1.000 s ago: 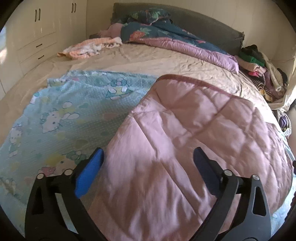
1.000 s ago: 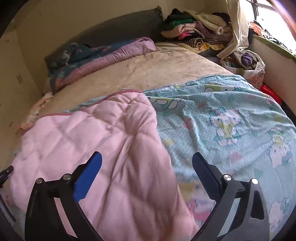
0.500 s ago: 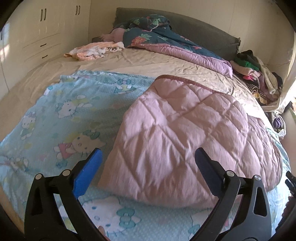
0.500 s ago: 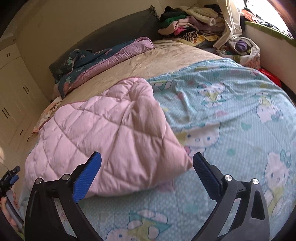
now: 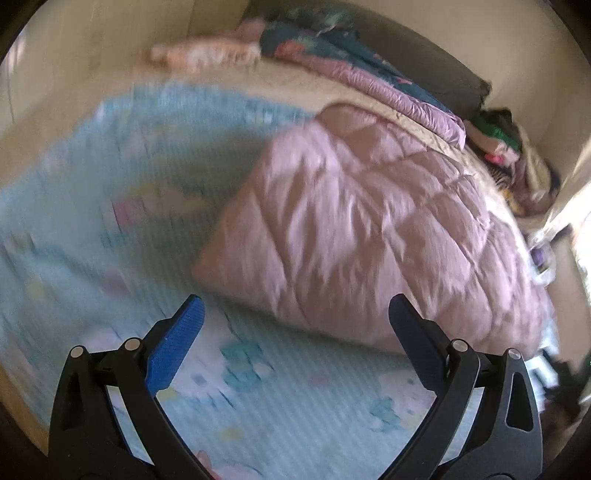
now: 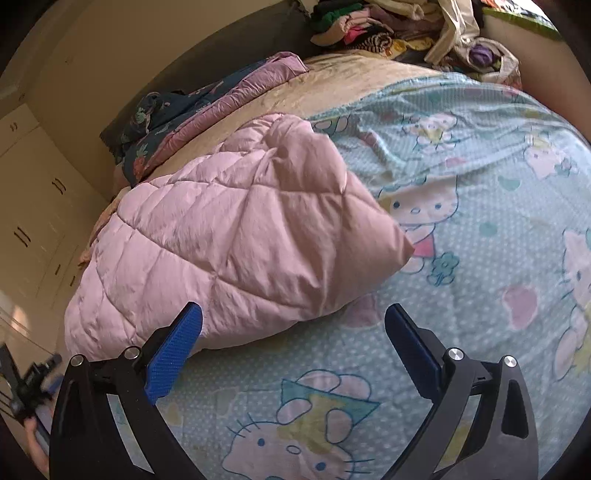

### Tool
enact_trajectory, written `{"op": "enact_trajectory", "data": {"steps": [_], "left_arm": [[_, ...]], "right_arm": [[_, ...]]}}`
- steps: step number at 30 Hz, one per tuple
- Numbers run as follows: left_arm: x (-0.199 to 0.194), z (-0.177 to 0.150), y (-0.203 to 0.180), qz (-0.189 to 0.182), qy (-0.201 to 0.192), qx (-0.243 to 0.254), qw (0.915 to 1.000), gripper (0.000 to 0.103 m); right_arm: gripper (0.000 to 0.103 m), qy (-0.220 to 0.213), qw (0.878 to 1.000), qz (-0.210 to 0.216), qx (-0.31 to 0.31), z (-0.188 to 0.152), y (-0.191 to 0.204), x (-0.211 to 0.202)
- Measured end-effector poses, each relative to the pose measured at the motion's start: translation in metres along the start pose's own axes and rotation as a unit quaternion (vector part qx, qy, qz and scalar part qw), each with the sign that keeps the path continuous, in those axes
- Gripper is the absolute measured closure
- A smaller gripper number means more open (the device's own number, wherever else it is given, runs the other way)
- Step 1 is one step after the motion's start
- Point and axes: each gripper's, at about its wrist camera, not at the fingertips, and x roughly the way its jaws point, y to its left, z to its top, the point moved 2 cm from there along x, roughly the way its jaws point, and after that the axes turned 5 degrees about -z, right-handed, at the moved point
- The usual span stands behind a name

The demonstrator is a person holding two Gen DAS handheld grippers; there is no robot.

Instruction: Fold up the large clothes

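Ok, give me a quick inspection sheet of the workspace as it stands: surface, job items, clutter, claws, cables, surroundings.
Surface: bed with beige sheet, mostly covered.
Job's things: pink quilted comforter folded over, lying on the blue cartoon-cat blanket, which is spread flat.
Clutter: dark floral duvet by the headboard; clothes pile at the far corner; small pink garment, blurred.
Claws: left claw open, empty; right claw open, empty; both above the blanket's near part.
Cables: nothing seen.
Surroundings: cream wardrobe with drawers beside the bed; left view motion-blurred.

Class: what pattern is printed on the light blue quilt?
Cartoon cats, hearts and white dots on the light blue quilt; clearest in the right wrist view.
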Motion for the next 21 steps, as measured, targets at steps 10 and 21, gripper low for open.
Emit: {"op": "enact_trajectory", "data": {"steps": [10,21], "left_arm": [[0.044,-0.003,0.019,-0.111,0.041,-0.153,0.9811,0.010],[0.089,0.026,0.015,-0.127,0.021,-0.200,0.9714,0.008]], "right_arm": [[0.004,0.020,0.999,0.010,0.044,0.005,-0.003,0.024],[0.004,0.020,0.995,0.051,0.088,0.017,-0.008,0.053]]}}
